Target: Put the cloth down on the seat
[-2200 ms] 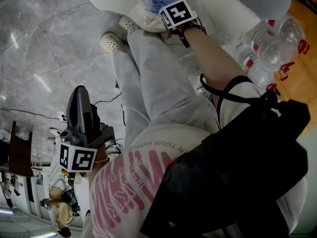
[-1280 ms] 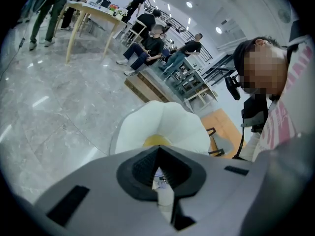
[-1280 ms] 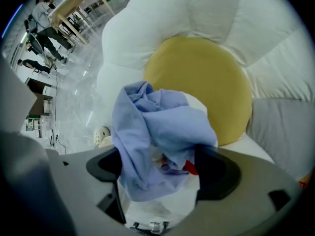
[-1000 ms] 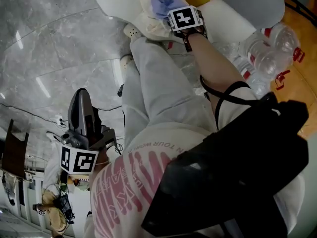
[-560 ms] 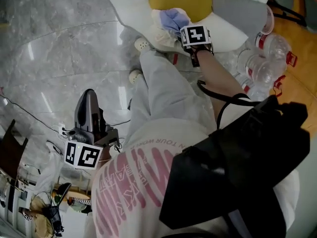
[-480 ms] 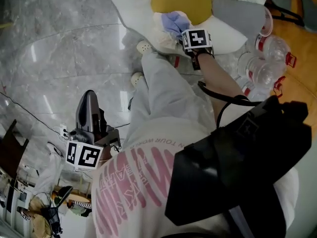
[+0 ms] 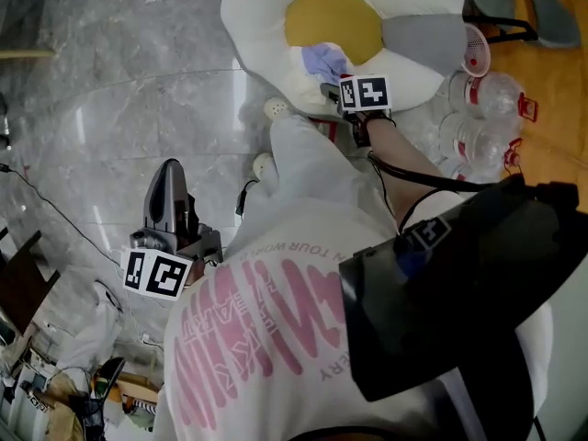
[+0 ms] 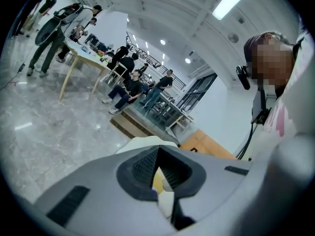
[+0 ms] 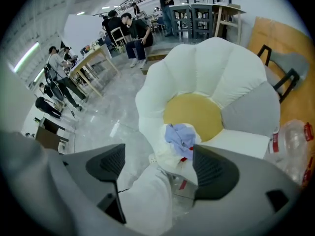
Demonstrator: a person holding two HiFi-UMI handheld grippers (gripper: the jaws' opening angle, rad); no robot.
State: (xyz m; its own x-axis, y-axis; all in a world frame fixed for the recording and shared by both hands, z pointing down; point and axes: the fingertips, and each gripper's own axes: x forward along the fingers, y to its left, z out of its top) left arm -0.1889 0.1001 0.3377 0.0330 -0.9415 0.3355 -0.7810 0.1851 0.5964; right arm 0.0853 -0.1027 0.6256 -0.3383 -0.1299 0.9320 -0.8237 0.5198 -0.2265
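Seat drop: right tool (image 9: 158,156) eased back off cloth (image 7: 323,61). Marker cube (image 7: 365,93), earlier overlapping blue cloth, now clear of it. Cloth now just ahead of tool's parted jaws, on seat (image 7: 266,26). Head camera pulled back: seat's yellow centre, cropped before, now whole beyond tool.

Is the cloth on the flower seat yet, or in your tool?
Looks done: the crumpled pale blue cloth lies on the white flower-shaped cushion seat, by its yellow middle. In hand: nothing; the right tool is open and empty, the left tool shut. Left: probably only pulling away.
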